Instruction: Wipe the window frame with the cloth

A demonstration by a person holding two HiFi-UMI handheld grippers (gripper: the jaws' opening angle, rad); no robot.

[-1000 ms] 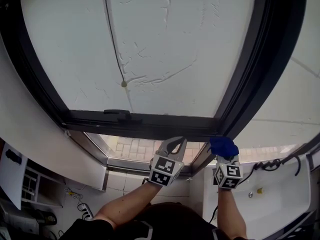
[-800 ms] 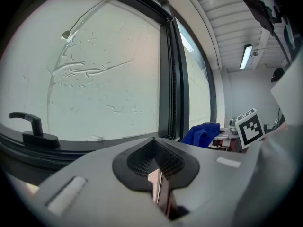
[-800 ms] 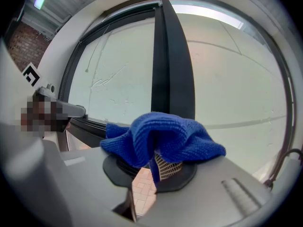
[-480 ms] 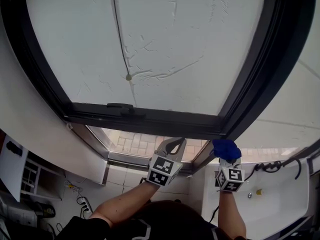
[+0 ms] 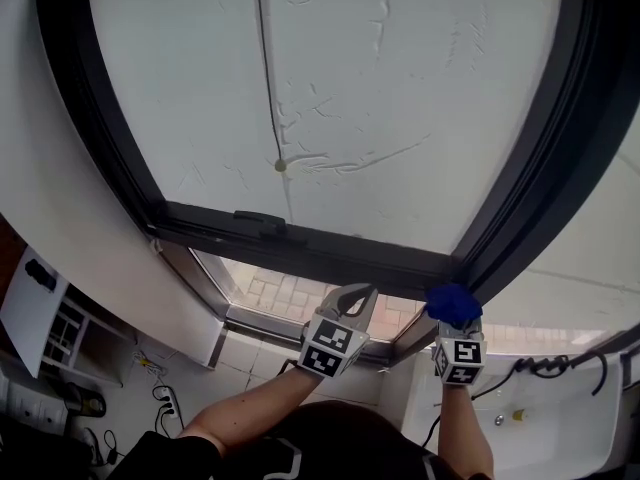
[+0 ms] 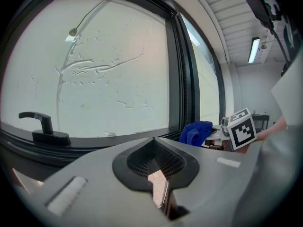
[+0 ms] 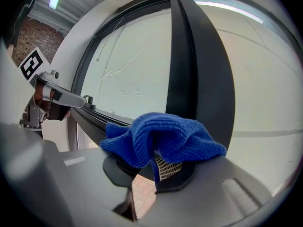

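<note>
A large window fills the view: a pale, opaque pane (image 5: 380, 98) marked with thin raised lines, set in a dark window frame (image 5: 330, 253). A black handle (image 5: 262, 221) lies on the frame's bottom rail, towards the left. Below that rail, clear glass shows brick paving (image 5: 290, 290) outside. White wall flanks the window on both sides. Low on the left stands a white shelf unit (image 5: 45, 328) with open compartments; what they hold is too small to tell. Low on the right a black cable (image 5: 550, 366) trails over a white surface.

The right claw (image 5: 453, 315) is clamped on a bunched blue cloth (image 5: 452, 303), which spills over both its jaws. It is held at the frame's lower right corner, where the bottom rail meets the right upright. Whether the cloth actually touches the frame I cannot tell. From the right claw's own view, the cloth (image 7: 161, 136) sits directly in front of the dark upright (image 7: 199, 79).

The left claw (image 5: 362, 292) is raised just beside it, under the bottom rail, its jaws together with nothing between them.
</note>
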